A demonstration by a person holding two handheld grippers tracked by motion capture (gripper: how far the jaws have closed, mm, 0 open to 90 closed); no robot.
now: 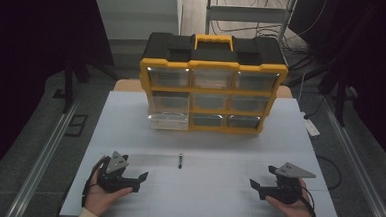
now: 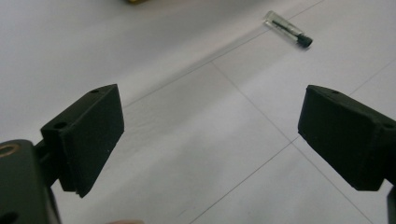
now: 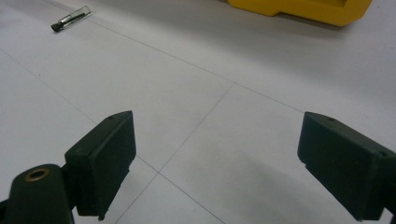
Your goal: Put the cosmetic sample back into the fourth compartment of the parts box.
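The left tool [image 1: 136,178] is sitting low over the tabletop [image 1: 216,200], and a hand [image 1: 101,194] is holding it from behind. Its jaws are standing wide apart, with nothing between them. The right tool [image 1: 260,187] is sitting the same way on the other side, held by the other hand [image 1: 293,206]. Its jaws are wide apart too, and they are holding nothing.

Both tools are pointing in toward each other. Out in front of them, about halfway between the two, a small tube [image 1: 180,161] is lying flat on the tabletop. It is clear with a dark cap [image 2: 306,42] on one end. In the left tool's view the tube [image 2: 287,34] is lying ahead and off to the right. In the right tool's view the tube [image 3: 71,18] is lying ahead and off to the left. It is well apart from both tools.

Farther past the tube, a yellow box [image 1: 212,84] of little drawers is standing upright. One bottom drawer [image 1: 168,120] is sticking out a bit.

I think the work is only starting, and no one is grabbing anything yet. Next, one tool needs to be moving forward to the tube, coming down over it with a jaw on each long side, then closing gently. The tube is thin and round, so it may be rolling away.
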